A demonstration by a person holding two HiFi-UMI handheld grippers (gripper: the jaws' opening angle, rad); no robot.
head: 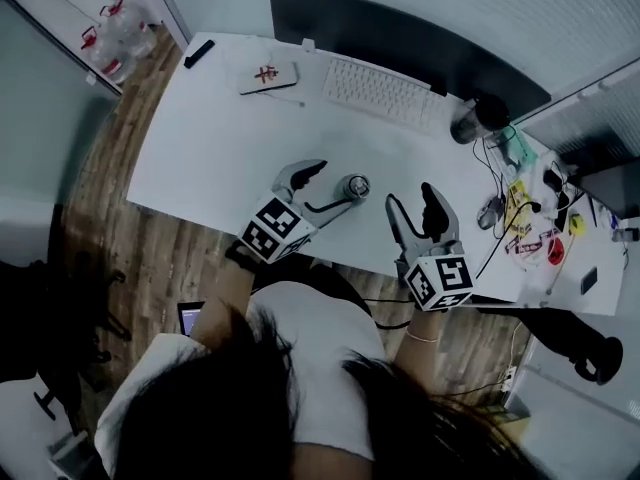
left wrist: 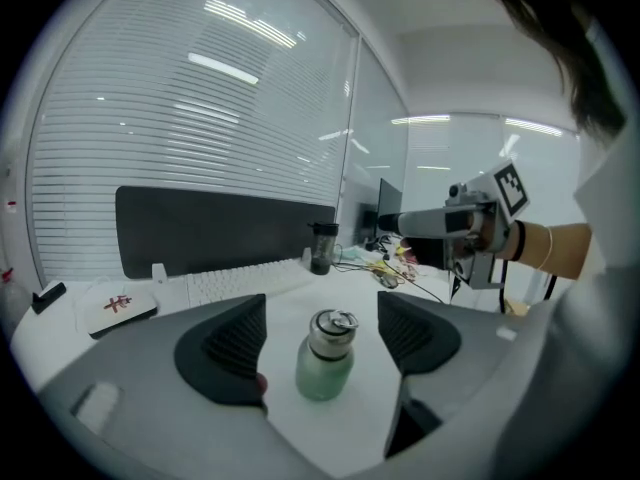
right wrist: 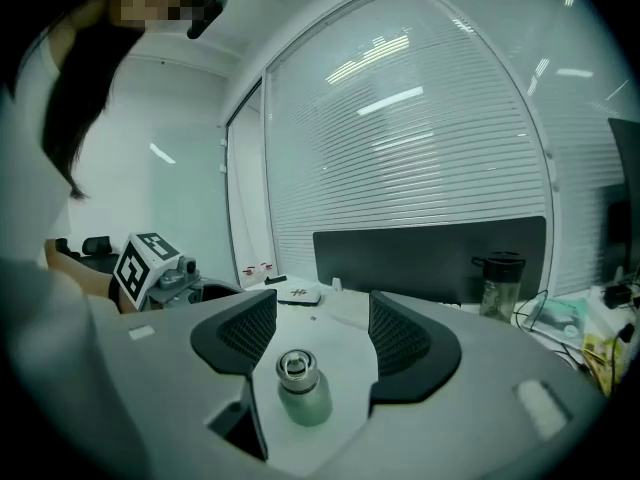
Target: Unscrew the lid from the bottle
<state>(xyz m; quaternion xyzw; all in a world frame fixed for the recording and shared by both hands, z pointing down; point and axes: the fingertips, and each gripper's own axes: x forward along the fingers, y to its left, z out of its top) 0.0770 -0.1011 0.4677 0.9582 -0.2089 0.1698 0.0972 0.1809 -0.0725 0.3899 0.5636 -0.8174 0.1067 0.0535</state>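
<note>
At the near edge of the worktop (head: pixel 220 148), I find the bottle (head: pixel 355 186) upright, lid (left wrist: pixel 333 322) on, between left tool (head: pixel 332 183) and right tool (head: pixel 410 196); both gape wide, gripping nothing.

— From my console, I see a white short-sleeved top (head: pixel 315 343) and long dark hair (head: pixel 220 408) at six o'clock.
— I see a thin bracelet (head: pixel 420 338) at five o'clock. Left gripper (head: pixel 335 181) and right gripper (head: pixel 410 196): grey shells, black ribbed fingers (left wrist: pixel 232 343), black-and-white marker cubes (head: pixel 275 226).

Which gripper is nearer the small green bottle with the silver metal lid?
Left. The left gripper has open jaws almost at the small green bottle; the right gripper, also open, sits farther off.
</note>
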